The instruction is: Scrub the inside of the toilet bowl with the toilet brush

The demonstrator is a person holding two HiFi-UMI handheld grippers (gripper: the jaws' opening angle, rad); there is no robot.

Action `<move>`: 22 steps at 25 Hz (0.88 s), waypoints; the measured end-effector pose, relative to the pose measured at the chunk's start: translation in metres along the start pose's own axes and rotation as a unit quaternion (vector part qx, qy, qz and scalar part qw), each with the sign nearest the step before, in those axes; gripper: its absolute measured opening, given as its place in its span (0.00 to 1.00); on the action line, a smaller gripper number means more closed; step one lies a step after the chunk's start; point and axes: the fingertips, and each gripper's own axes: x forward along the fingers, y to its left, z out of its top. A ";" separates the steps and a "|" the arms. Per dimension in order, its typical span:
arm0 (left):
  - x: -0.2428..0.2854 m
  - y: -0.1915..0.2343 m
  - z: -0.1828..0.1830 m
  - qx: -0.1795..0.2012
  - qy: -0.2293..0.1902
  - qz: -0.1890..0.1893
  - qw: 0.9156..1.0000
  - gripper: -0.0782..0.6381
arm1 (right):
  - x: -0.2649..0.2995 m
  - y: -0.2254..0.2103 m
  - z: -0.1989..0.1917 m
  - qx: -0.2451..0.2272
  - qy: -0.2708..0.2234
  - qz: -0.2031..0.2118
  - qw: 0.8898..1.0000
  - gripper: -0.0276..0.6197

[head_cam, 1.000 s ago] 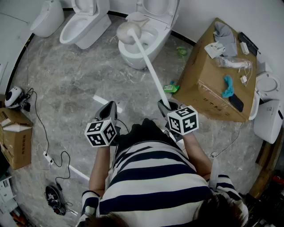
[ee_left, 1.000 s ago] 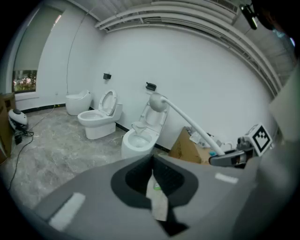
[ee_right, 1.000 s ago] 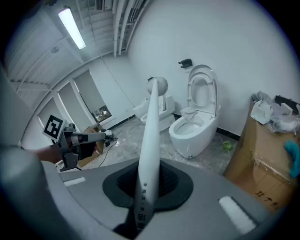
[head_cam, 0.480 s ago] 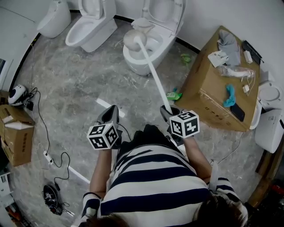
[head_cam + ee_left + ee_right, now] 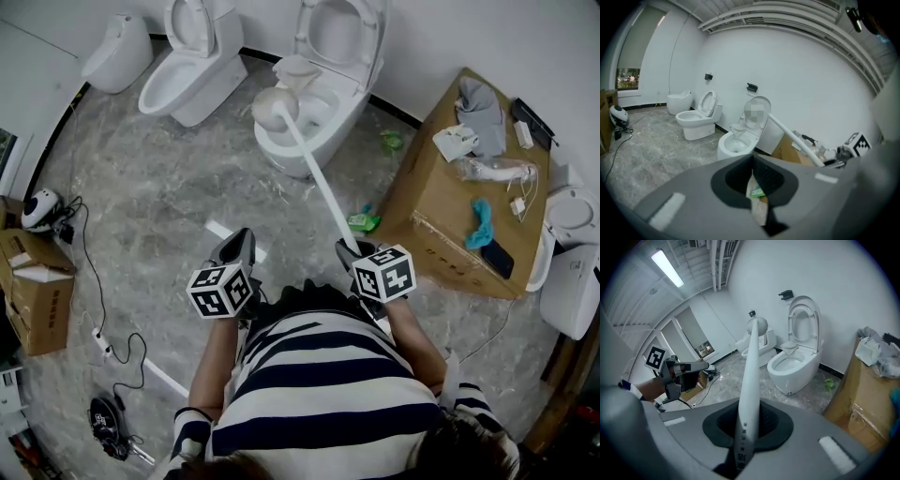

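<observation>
A white toilet (image 5: 292, 156) with its lid up stands at the top middle of the head view. The toilet brush's round head (image 5: 274, 108) hangs over the bowl's left rim. Its long white handle (image 5: 319, 183) slants back to my right gripper (image 5: 350, 234), which is shut on the handle's end. In the right gripper view the handle (image 5: 749, 380) rises from between my jaws (image 5: 744, 420) to the head (image 5: 758, 325), left of the toilet (image 5: 794, 366). My left gripper (image 5: 241, 241) hovers over the floor left of the handle, shut (image 5: 752, 164) and holding nothing.
A second toilet (image 5: 192, 61) and a low white fixture (image 5: 117, 42) stand further left. A large cardboard box (image 5: 450, 202) with cloths and small items is at the right. Green packets (image 5: 364, 221) lie on the floor. A small box (image 5: 33, 295) and cables (image 5: 94, 314) lie at the left.
The head view has shifted, so the toilets sit lower in the picture. The brush head stays over the bowl's left rim. Both grippers have barely moved.
</observation>
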 end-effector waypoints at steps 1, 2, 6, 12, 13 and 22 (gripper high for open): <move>0.005 -0.004 0.001 -0.001 0.001 0.001 1.000 0.11 | 0.001 -0.005 0.000 0.000 0.003 0.002 1.000 0.09; 0.010 -0.007 0.001 -0.003 0.002 0.002 1.000 0.11 | 0.001 -0.011 -0.001 -0.002 0.007 0.005 1.000 0.09; 0.026 -0.019 -0.002 -0.005 0.003 0.007 1.000 0.11 | 0.006 -0.032 -0.005 -0.010 0.020 0.009 1.000 0.09; 0.037 -0.016 -0.002 -0.004 0.008 0.019 1.000 0.11 | 0.018 -0.046 -0.004 -0.006 0.031 0.018 0.999 0.09; 0.039 -0.014 -0.002 -0.005 0.010 0.021 1.000 0.11 | 0.020 -0.048 -0.003 -0.006 0.034 0.019 0.999 0.09; 0.071 0.013 0.025 -0.006 0.010 0.012 1.000 0.11 | 0.053 -0.056 0.024 -0.005 0.051 0.014 0.999 0.09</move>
